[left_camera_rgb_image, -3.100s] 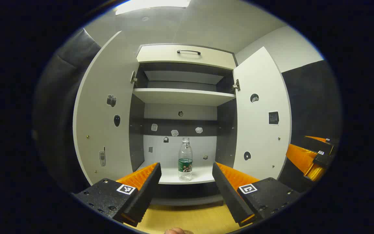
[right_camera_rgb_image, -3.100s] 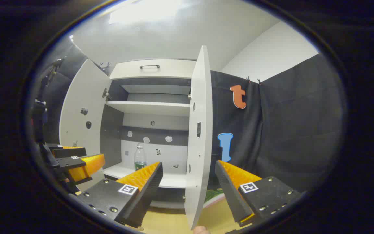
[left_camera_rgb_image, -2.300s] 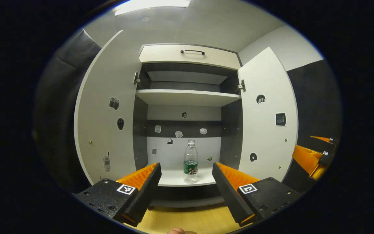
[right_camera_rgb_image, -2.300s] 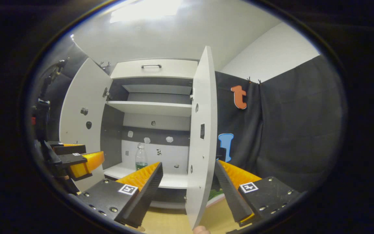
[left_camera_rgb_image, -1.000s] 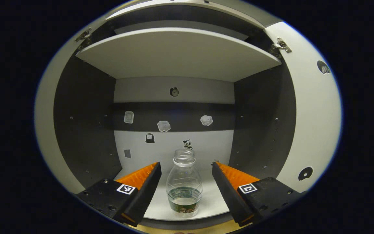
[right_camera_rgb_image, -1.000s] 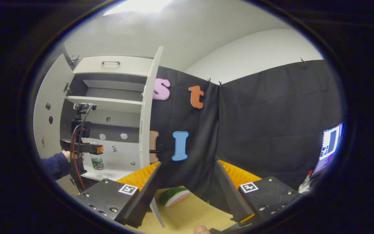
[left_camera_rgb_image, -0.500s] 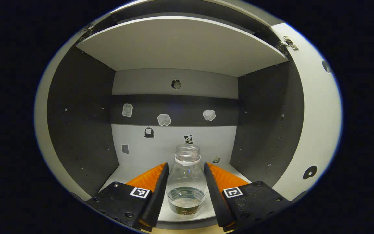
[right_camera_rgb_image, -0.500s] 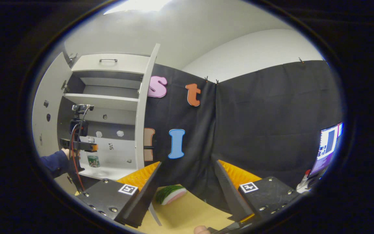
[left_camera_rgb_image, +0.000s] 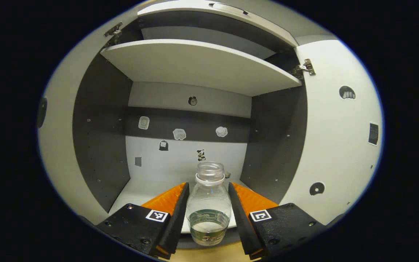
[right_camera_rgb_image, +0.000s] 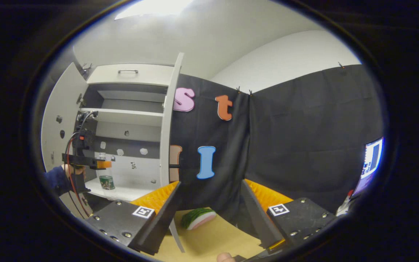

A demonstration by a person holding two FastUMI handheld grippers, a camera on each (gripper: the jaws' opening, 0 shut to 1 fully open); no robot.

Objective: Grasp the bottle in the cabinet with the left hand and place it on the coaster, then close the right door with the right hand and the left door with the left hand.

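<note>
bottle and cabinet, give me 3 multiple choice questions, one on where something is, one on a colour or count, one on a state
1. Where is the bottle?
A. on the upper shelf
B. between the left gripper fingers, at the lower shelf
C. lying on the wooden table

2. How many shelves show inside the cabinet?
A. two
B. four
C. five

3. What state is the right door in?
A. shut
B. open
C. taken off its hinges

Answers:
1 B: the left gripper view shows both fingers pressed on the bottle's sides.
2 A: the upper shelf and the lower one.
3 B: it is swung out, inner face and hinge showing.
</note>
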